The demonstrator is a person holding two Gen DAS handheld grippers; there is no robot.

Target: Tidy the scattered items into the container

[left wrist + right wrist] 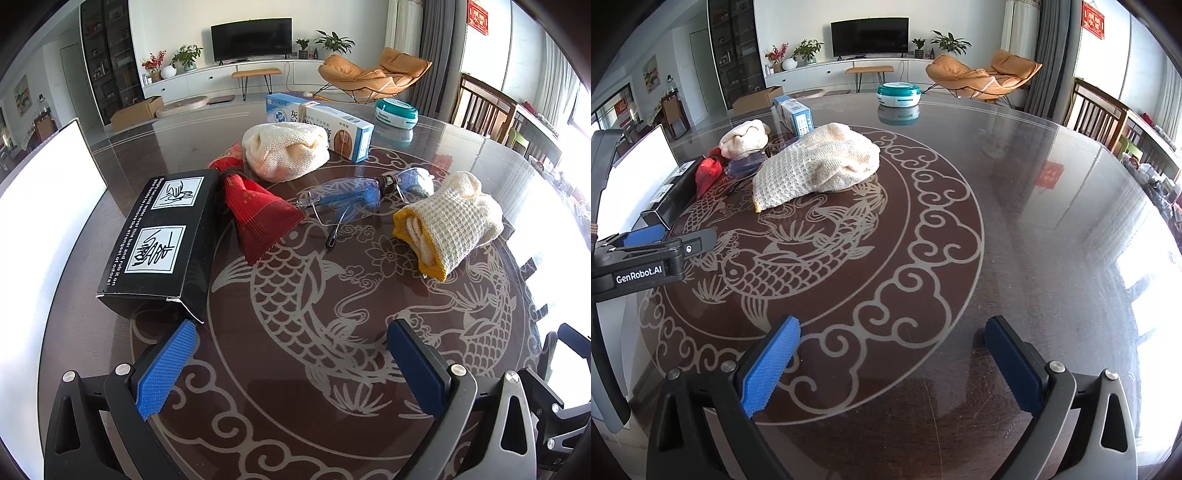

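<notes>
Both tools sit spread wide and empty, left tool [291,354] nearer the clutter: black box [162,236] at its 11 o'clock, long axis running away, white container [48,192] beyond at 10; right tool [890,354] well off.

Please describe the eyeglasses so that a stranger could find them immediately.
On the round table with the fish pattern, look between the red packet and the rolled cream cloth with a yellow edge. The eyeglasses lie there, the only transparent, blue-tinted item.

Right claw [886,363] gapes above the table [1015,206]; cream cloth [820,166] lies beyond.
</notes>
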